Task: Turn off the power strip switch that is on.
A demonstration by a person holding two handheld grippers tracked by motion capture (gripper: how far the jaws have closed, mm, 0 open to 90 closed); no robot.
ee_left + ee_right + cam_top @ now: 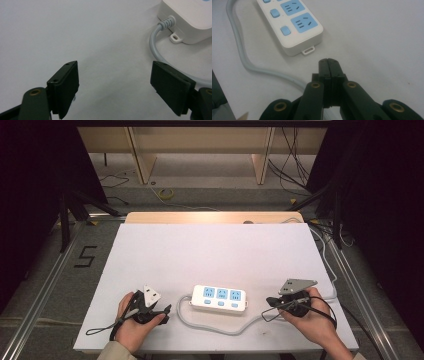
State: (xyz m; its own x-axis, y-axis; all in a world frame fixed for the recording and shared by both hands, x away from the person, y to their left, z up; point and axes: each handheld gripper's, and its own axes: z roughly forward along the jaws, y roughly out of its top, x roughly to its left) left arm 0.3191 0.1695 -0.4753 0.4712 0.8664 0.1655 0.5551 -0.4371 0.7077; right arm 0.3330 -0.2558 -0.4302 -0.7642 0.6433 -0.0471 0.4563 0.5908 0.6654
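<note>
The left tongs stood spread and the right tongs pressed together, flanking the strip near the tabletop's front edge; its cable could snag either.

A lab or recording workspace, not a home. White surface sits inside black curtains, with tripod legs at either side and loose cables across a grey carpeted floor. A taped "5" marks the floor beside aluminium rails.
</note>
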